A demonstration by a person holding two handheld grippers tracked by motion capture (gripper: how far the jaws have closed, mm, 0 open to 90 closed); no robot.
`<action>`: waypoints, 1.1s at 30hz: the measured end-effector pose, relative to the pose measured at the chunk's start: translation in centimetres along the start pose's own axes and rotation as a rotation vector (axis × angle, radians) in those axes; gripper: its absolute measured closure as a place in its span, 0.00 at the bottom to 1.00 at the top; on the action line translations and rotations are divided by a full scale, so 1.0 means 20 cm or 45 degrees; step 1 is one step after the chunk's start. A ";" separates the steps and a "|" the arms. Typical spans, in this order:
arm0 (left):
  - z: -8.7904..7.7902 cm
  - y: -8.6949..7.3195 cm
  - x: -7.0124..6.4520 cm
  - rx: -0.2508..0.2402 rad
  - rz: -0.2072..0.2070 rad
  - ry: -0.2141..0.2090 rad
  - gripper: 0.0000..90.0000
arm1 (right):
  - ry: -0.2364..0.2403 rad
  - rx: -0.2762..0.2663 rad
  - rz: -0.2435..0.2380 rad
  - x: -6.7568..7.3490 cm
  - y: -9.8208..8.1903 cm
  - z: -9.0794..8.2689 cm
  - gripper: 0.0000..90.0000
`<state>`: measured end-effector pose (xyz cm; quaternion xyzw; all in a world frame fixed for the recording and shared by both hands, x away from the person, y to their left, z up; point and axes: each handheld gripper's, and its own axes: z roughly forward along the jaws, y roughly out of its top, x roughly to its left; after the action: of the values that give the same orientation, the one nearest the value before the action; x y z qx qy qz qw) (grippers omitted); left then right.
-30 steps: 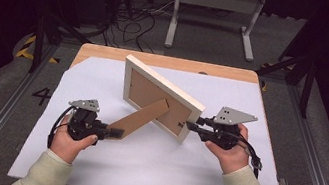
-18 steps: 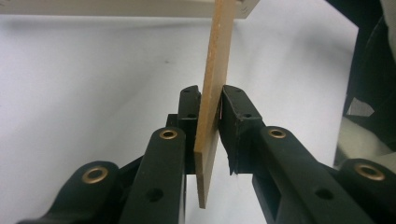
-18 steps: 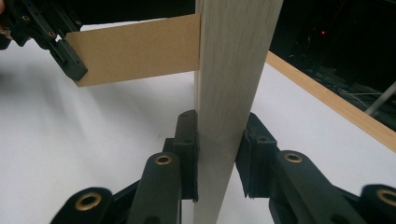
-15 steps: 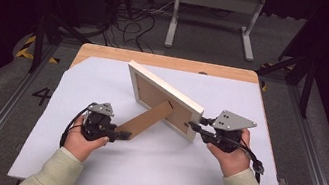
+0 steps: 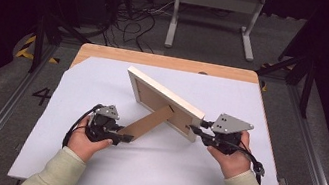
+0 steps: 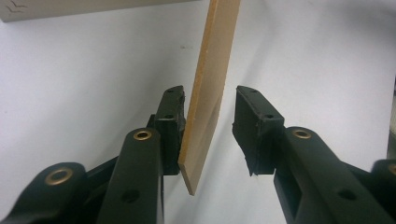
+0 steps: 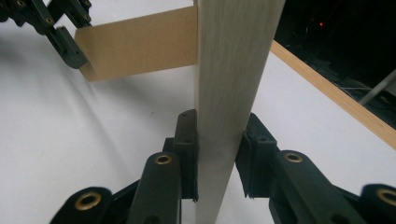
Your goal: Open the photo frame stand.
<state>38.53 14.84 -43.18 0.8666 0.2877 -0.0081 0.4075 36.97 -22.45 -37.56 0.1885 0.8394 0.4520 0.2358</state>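
Note:
A light wooden picture frame point(image 5: 163, 100) stands on edge on the white table, its back towards me, with its brown cardboard stand point(image 5: 147, 122) swung out to the near left. My left gripper point(image 5: 127, 138) is at the stand's free end. Its jaws have just been opening, and the stand point(image 6: 210, 93) sits between them, against one finger point(image 6: 170, 121) with a clear gap to the other. My right gripper point(image 5: 196, 130) is shut on the frame's right end, both pads pressed on the pale wood point(image 7: 233, 60).
The white sheet point(image 5: 90, 161) covers a wooden tabletop whose bare far edge point(image 5: 167, 62) shows at the back. Beyond it on the dark floor are cables point(image 5: 134, 16) and a metal stand point(image 5: 218, 0). Rails run along both sides of the table.
My left hand has moved right, towards the frame, taking the stand's end with it, and its jaws have opened off the stand. The right hand has kept still on the frame.

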 end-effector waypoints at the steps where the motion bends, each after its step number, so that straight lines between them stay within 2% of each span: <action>1: 0.00 0.00 0.00 0.004 -0.007 -0.001 0.68 | 0.003 0.002 -0.008 0.00 0.00 0.00 0.80; 8: 0.01 -0.02 0.01 0.036 -0.009 -0.010 0.62 | 0.048 0.007 -0.025 0.02 0.01 -0.01 0.78; 10: 0.01 -0.02 0.01 0.042 -0.012 -0.014 0.62 | 0.075 0.006 -0.016 0.03 0.01 -0.01 0.76; 12: 0.01 -0.03 0.02 0.033 -0.020 -0.028 0.62 | 0.138 0.008 0.015 0.03 0.00 0.00 0.73; 14: 0.00 -0.03 0.02 0.028 -0.026 -0.034 0.62 | 0.132 0.008 0.003 0.04 0.00 -0.01 0.73; 19: 0.00 -0.03 0.02 0.019 -0.022 -0.035 0.61 | 0.146 0.002 0.022 0.03 0.00 -0.02 0.72; 24: -0.02 -0.03 0.02 -0.022 -0.027 -0.023 0.58 | 0.157 -0.012 0.044 0.02 0.00 -0.04 0.64; 29: -0.11 -0.01 0.02 -0.147 0.000 0.027 0.59 | 0.157 -0.039 0.059 -0.01 -0.01 -0.10 0.63; 30: -0.11 -0.01 0.02 -0.147 0.000 0.027 0.58 | 0.160 -0.041 0.057 -0.01 -0.01 -0.11 0.63; 31: -0.15 0.00 0.02 -0.180 0.029 0.070 0.58 | 0.166 -0.044 0.059 -0.02 -0.02 -0.13 0.64; 32: -0.16 0.00 0.03 -0.199 0.042 0.083 0.57 | 0.166 -0.044 0.057 -0.02 -0.02 -0.13 0.65; 33: -0.18 -0.01 0.03 -0.216 0.030 0.087 0.56 | 0.166 -0.044 0.058 -0.03 -0.02 -0.15 0.65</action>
<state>38.14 17.69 -41.10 0.8321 0.2908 0.0507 0.4695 35.69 -24.89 -36.41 0.1735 0.8404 0.4832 0.1735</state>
